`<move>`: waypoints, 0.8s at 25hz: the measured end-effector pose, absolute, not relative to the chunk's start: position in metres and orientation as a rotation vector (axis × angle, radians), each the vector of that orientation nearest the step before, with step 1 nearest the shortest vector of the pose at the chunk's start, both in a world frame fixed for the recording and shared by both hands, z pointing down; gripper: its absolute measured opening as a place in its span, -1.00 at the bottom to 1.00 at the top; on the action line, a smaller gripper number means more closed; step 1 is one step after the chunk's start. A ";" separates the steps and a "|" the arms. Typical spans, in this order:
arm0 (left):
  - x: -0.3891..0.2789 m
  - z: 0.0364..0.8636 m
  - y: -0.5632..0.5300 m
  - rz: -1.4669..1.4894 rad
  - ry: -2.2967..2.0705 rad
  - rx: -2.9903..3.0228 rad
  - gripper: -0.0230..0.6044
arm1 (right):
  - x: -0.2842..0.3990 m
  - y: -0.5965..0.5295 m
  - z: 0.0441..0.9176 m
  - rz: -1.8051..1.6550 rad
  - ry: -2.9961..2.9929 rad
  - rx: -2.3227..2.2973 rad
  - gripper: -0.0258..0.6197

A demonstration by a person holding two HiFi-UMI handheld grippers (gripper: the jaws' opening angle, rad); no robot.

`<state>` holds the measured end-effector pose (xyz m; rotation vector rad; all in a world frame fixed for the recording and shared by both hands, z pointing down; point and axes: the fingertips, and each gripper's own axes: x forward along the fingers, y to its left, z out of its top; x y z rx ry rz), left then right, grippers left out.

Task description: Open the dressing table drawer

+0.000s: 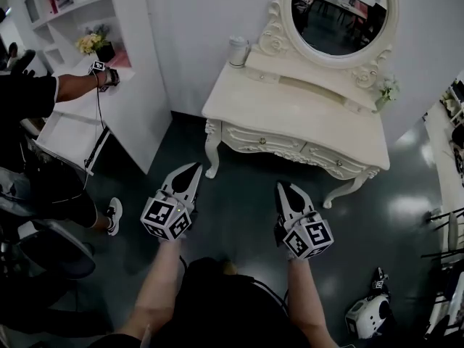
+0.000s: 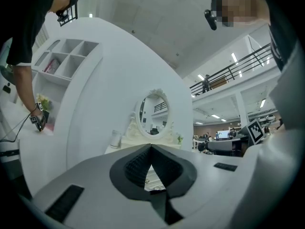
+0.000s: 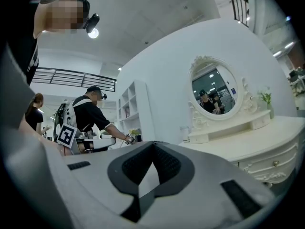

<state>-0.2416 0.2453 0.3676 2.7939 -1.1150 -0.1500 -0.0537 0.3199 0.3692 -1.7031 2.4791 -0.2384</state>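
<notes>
The left hand-held gripper (image 1: 191,174) sits at 7 o'clock in the head view, held level. Its tip points toward 1 o'clock, and its jaws are together and empty. The right hand-held gripper (image 1: 285,191) (likewise closed on nothing) sits at 5 o'clock, pointing toward 11. The bare left forearm (image 1: 156,285) and right forearm (image 1: 304,296) extend behind them.

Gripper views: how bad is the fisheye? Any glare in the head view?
Left gripper view: heavy fisheye, the white wall bows into an arc, corners black. Right gripper view: same, the dressing table edge curves. Head view: soft glare patches on the dark floor.
</notes>
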 end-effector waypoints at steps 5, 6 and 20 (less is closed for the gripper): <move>-0.228 0.370 0.235 -0.152 -1.113 2.783 -0.93 | -0.043 0.307 0.376 -0.269 2.467 -1.696 -0.91; -0.227 0.370 0.233 -0.149 -1.114 2.781 -0.93 | -0.042 0.304 0.376 -0.273 2.470 -1.694 -0.91; -0.186 0.380 0.160 -0.121 -1.079 2.782 -0.93 | -0.007 0.235 0.379 -0.280 2.470 -1.706 -0.91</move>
